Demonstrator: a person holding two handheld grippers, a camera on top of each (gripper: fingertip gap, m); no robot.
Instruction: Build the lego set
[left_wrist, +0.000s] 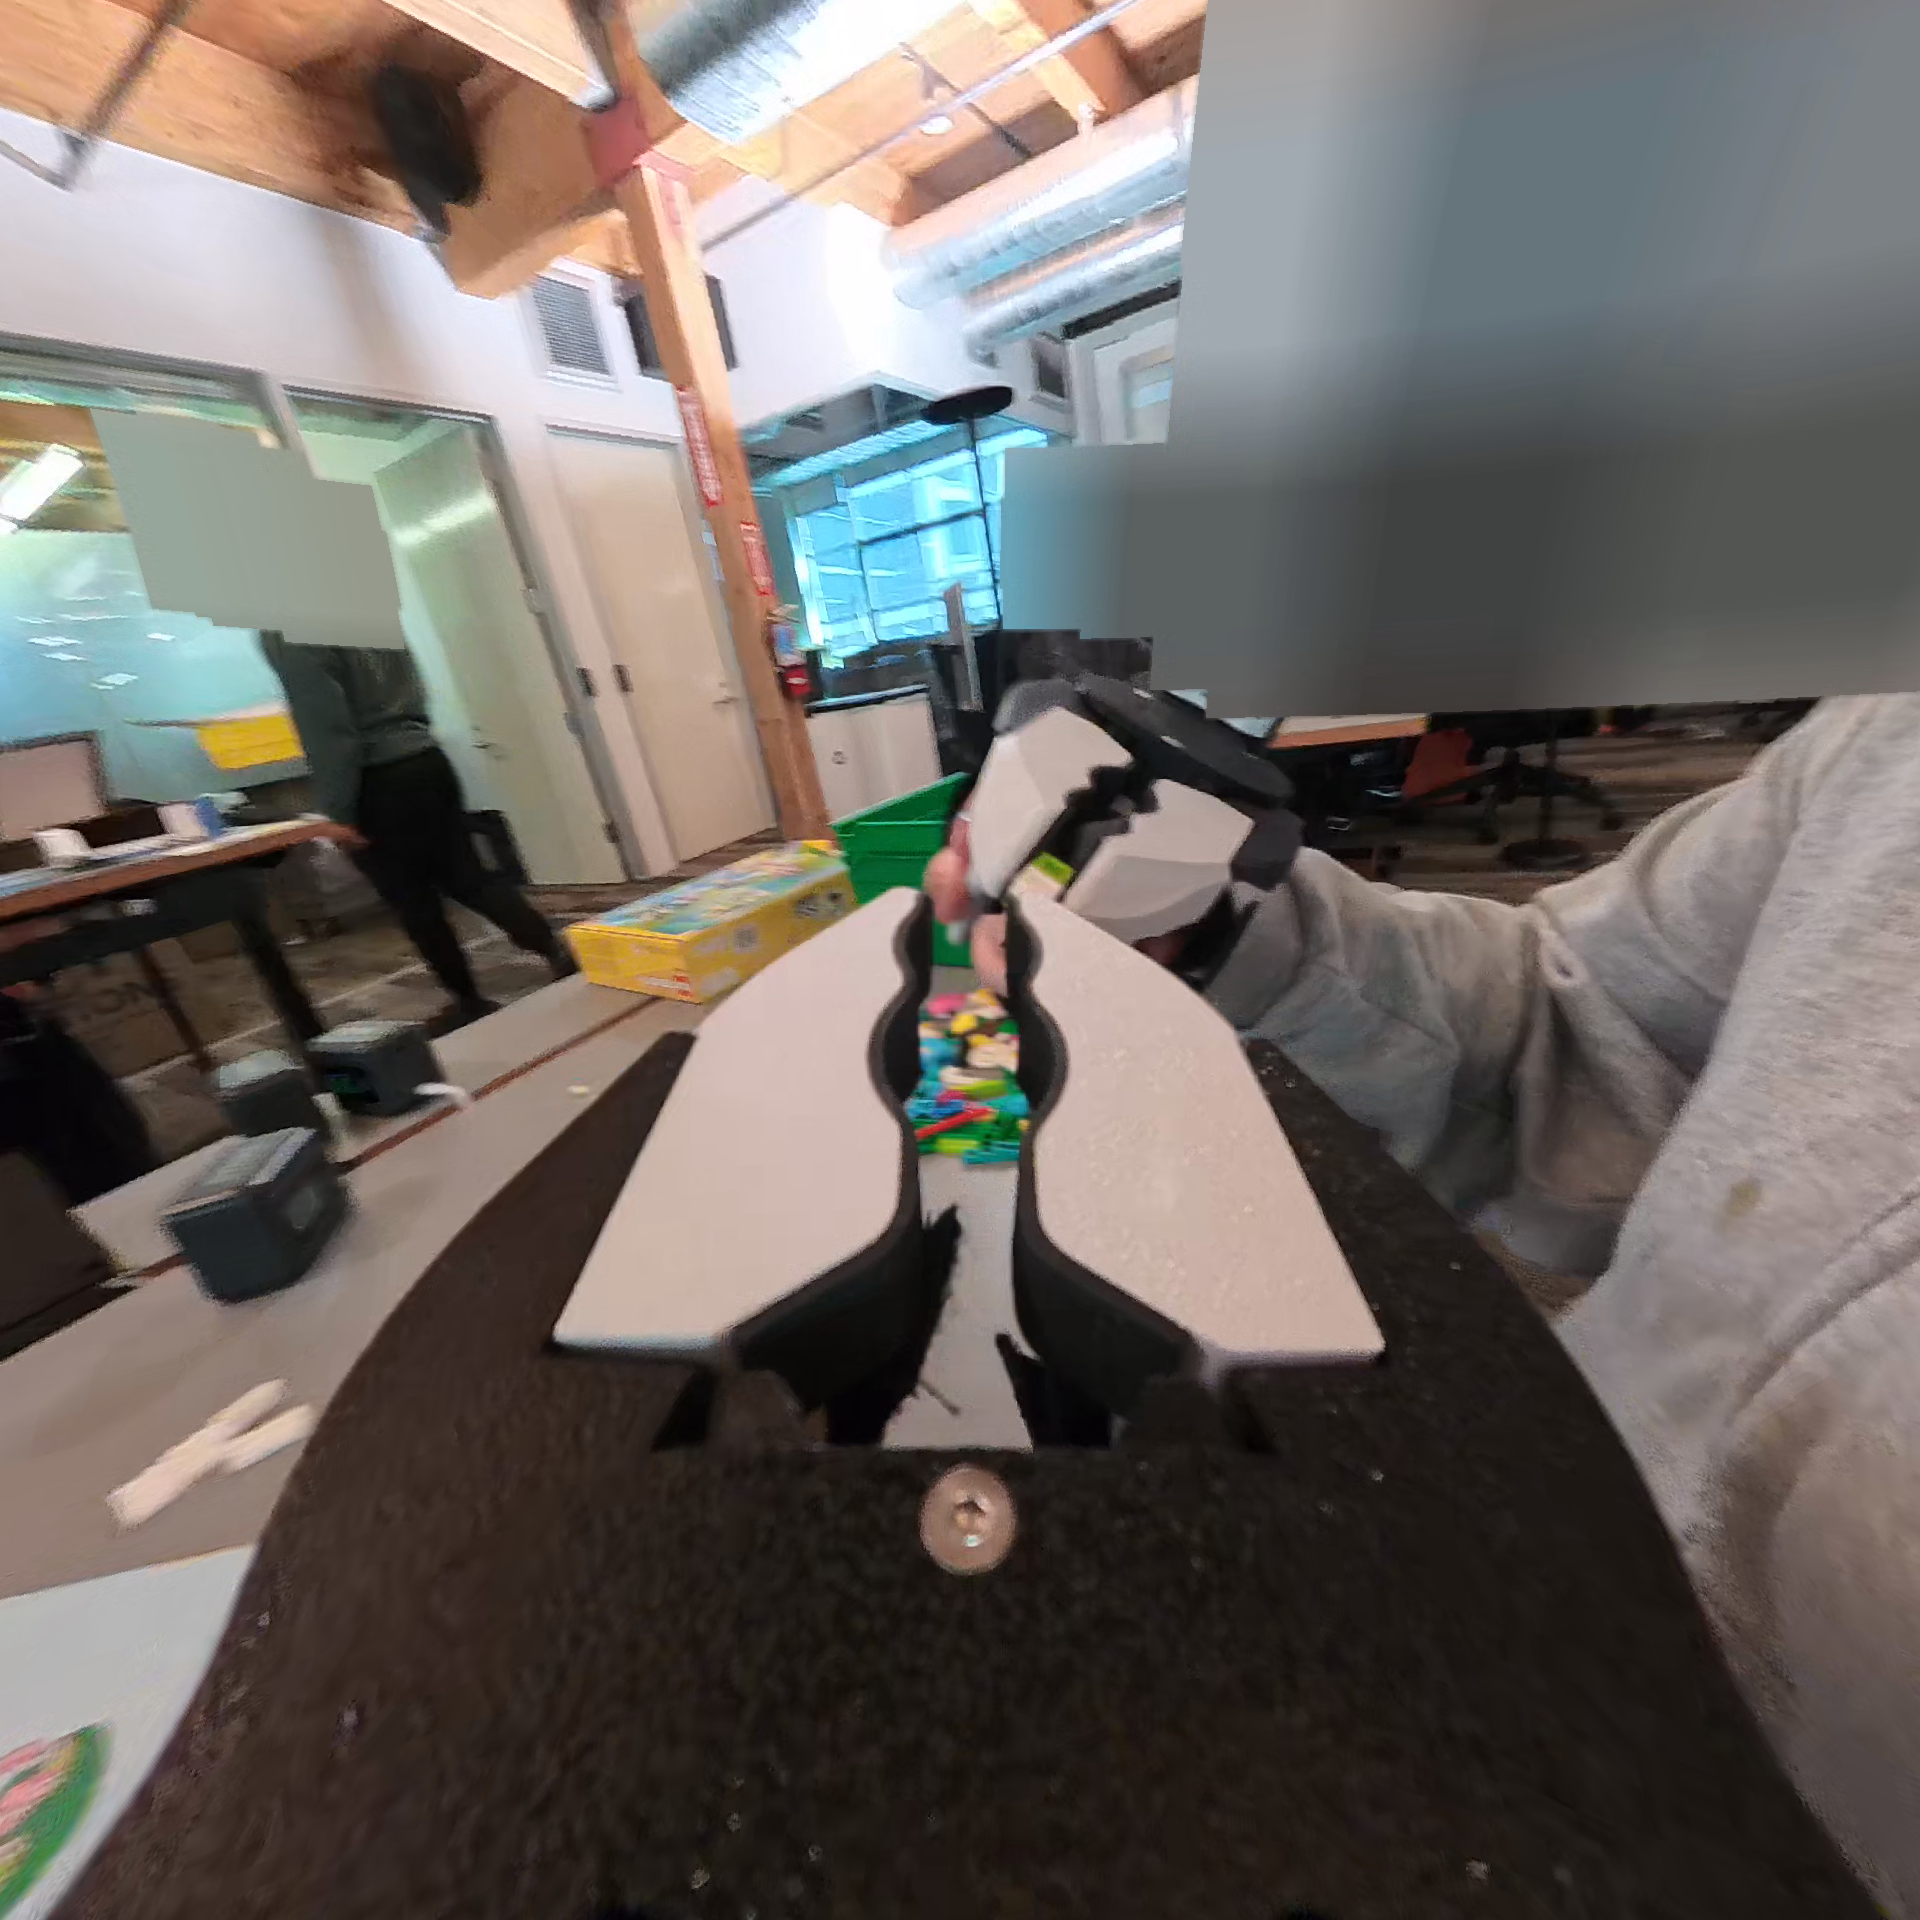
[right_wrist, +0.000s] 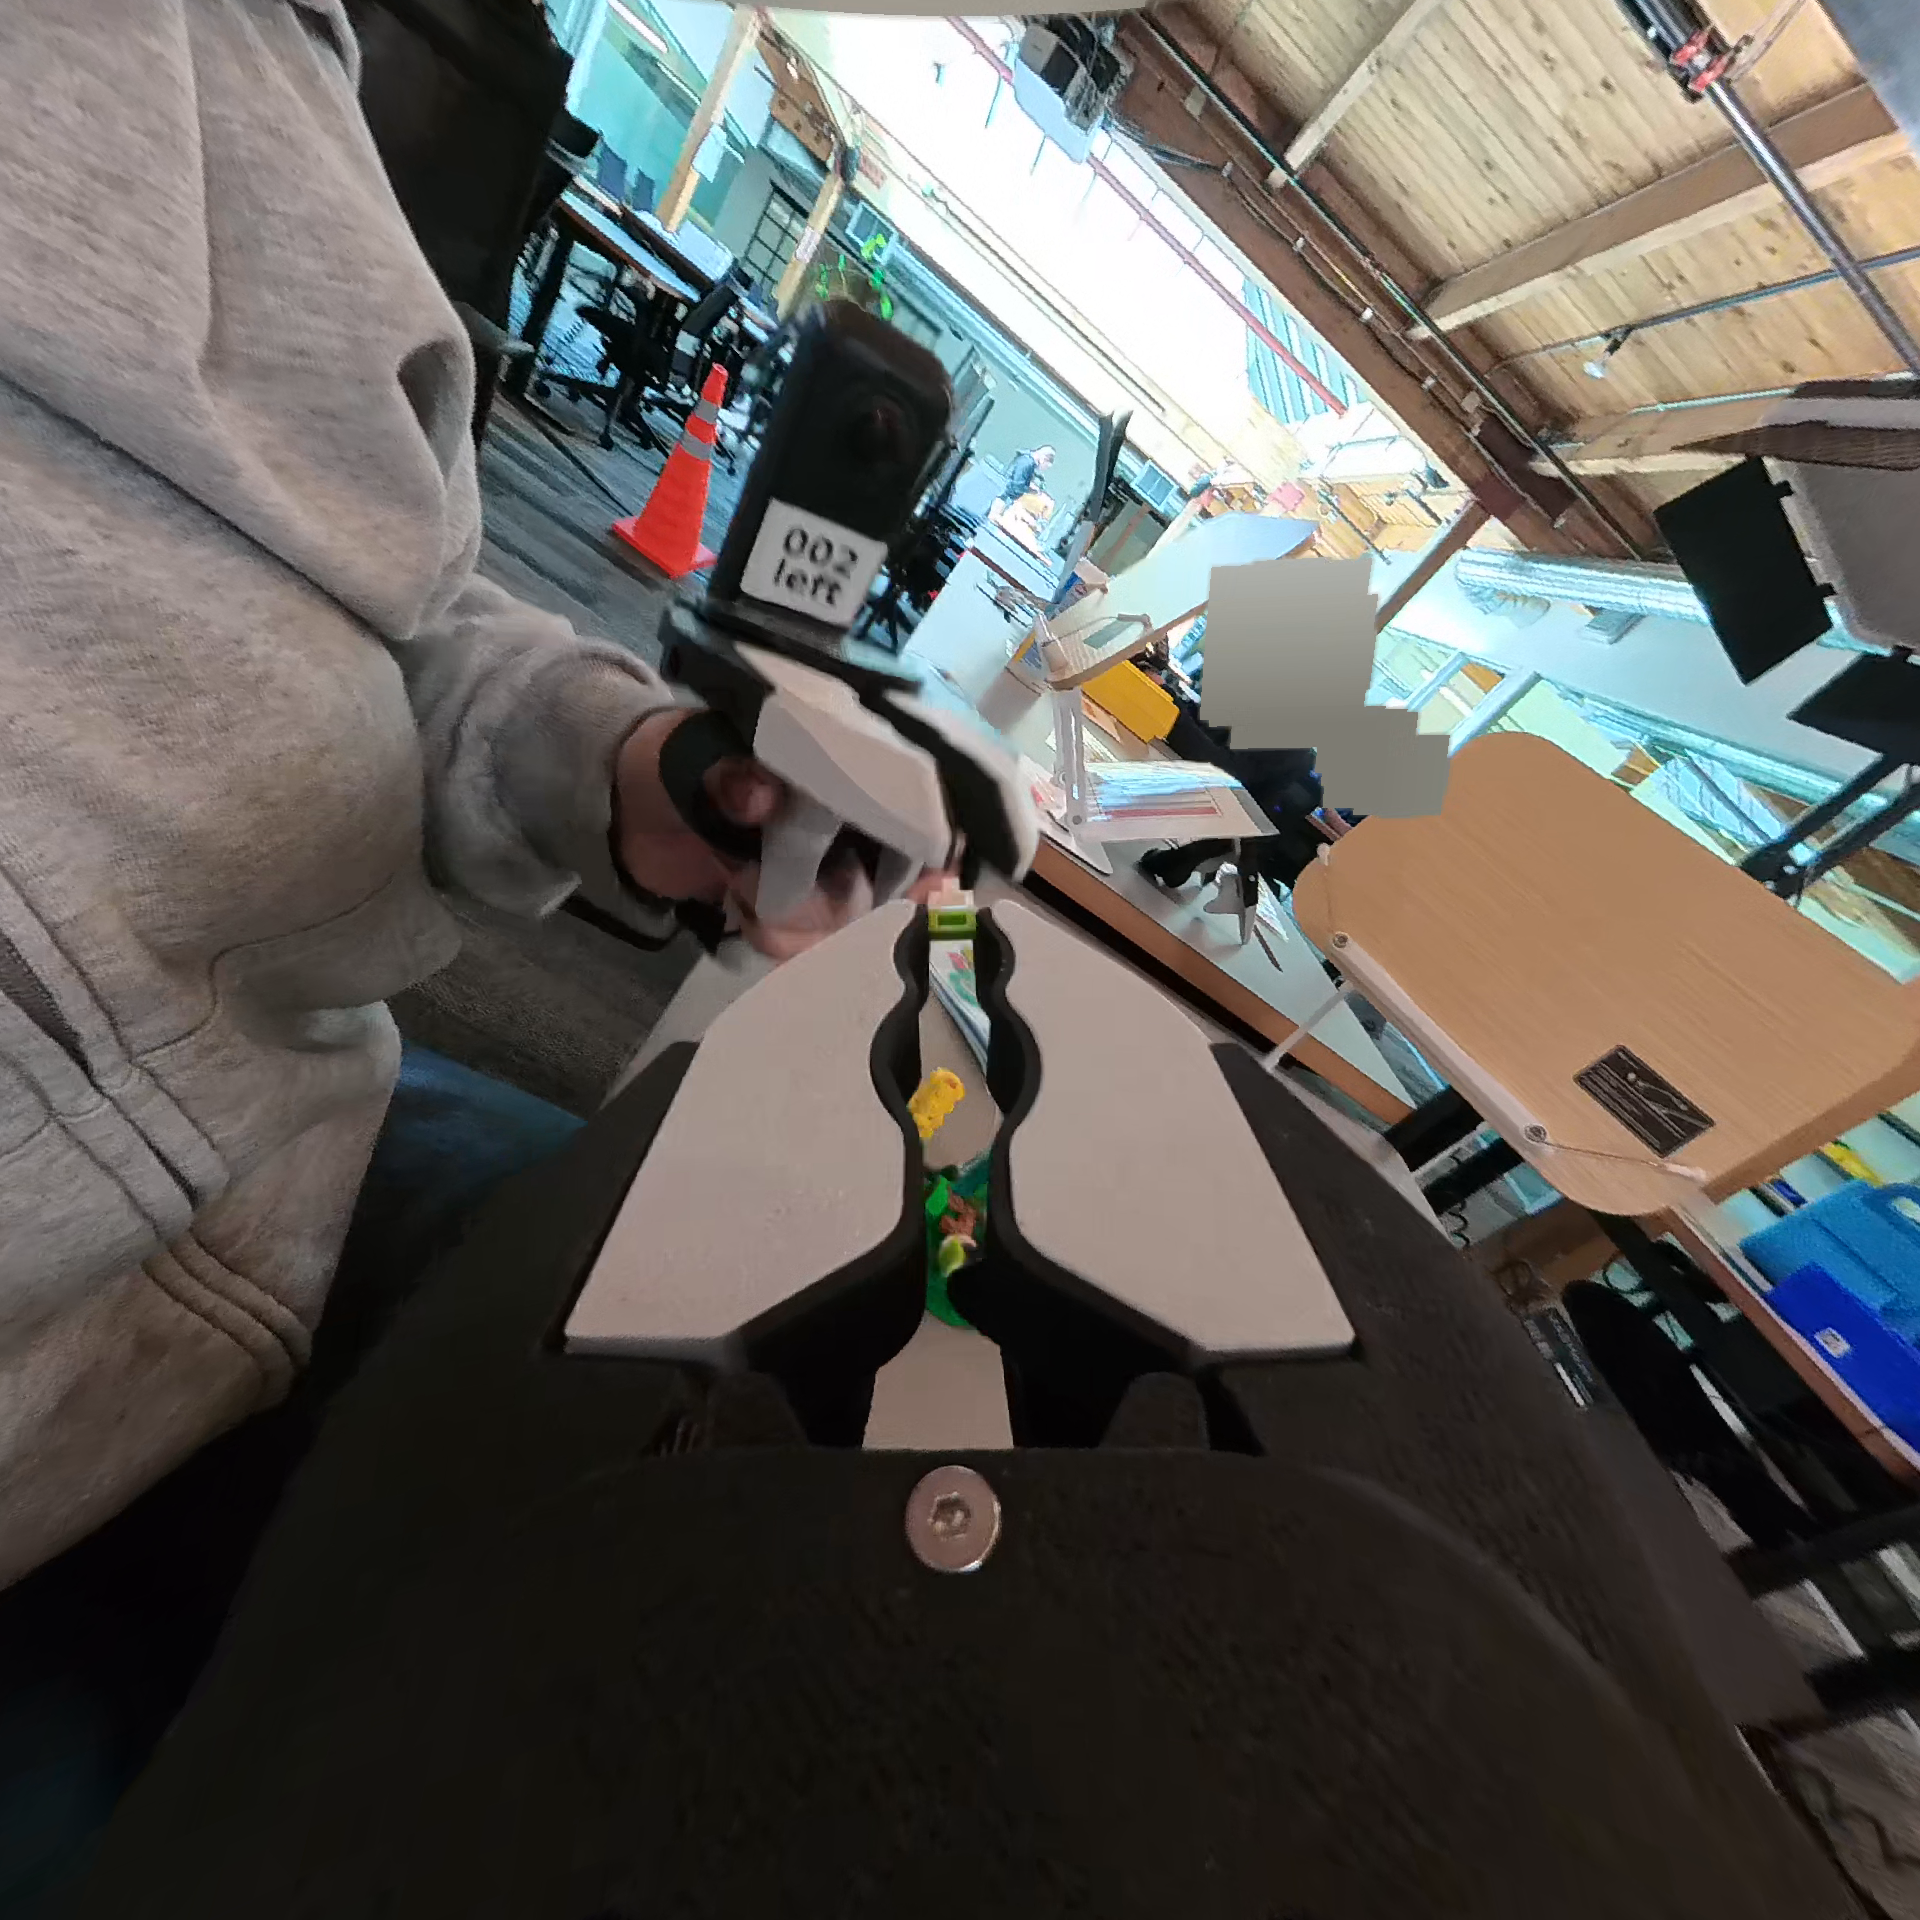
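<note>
Lime-green lego piece (right_wrist: 952, 921) with white top, pinched by right claw (right_wrist: 953, 920)

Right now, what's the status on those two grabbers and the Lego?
Right hand-held gripper shut on lime brick. Left hand-held gripper nearly shut, hold unclear. Both raised over loose bricks. Nothing between them.

Both my grippers are the same build: left gripper (left_wrist: 964, 920) and right gripper (right_wrist: 948, 920) have pale grey fingers (left_wrist: 774, 1122) with wavy black inner pads, on a rough black base. One silver screw (left_wrist: 967, 1518) sits centred on each base. Black camera block (right_wrist: 847, 457) with a white sticker tops the left one. I'm wearing a light grey hoodie (left_wrist: 1621, 1091), ribbed cuffs.
</note>
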